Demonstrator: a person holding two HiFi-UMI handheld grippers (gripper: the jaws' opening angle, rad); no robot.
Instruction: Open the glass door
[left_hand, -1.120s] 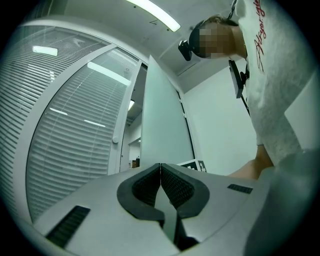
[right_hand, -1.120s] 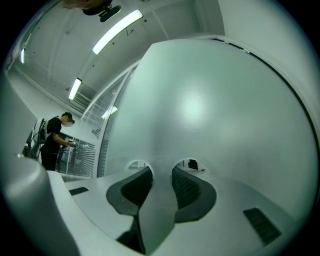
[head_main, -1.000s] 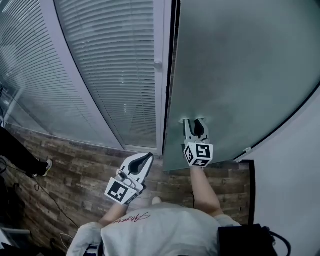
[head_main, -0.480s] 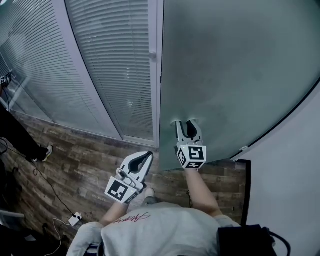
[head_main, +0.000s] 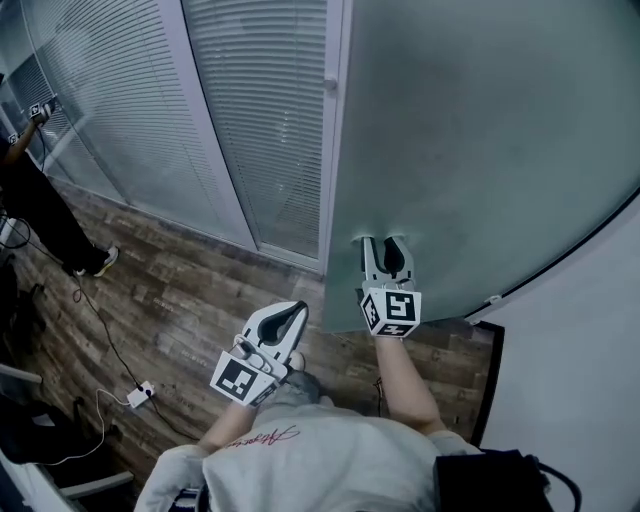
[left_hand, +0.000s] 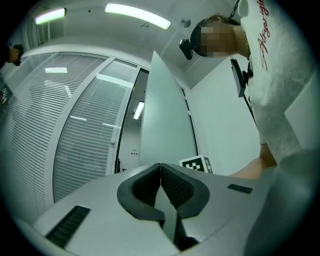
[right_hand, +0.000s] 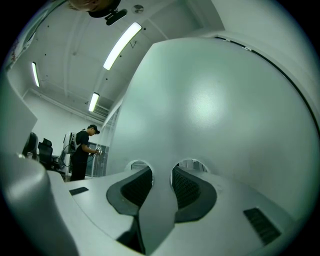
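Note:
The frosted glass door (head_main: 480, 130) fills the upper right of the head view, its free edge (head_main: 333, 180) running down beside a white frame post. My right gripper (head_main: 385, 245) is open, both fingertips resting flat against the door's face low down; no handle shows between them. In the right gripper view the door (right_hand: 210, 100) fills the frame ahead of the right gripper (right_hand: 161, 172), whose jaws stand apart. My left gripper (head_main: 296, 315) hangs shut below and left of the door edge, touching nothing. In the left gripper view the left gripper (left_hand: 160, 167) has its pads meeting, with the door (left_hand: 165, 130) ahead.
A glass wall with white blinds (head_main: 260, 120) stands left of the door. Wood-pattern floor (head_main: 170, 300) lies below it, with a cable and a small white adapter (head_main: 140, 395). A person in dark clothes (head_main: 40, 210) stands at far left. A white wall (head_main: 580, 350) closes the right.
The door has swung further away with the right gripper pressed on it. Both grippers have moved along with it, and more floor and the standing person show at the left.

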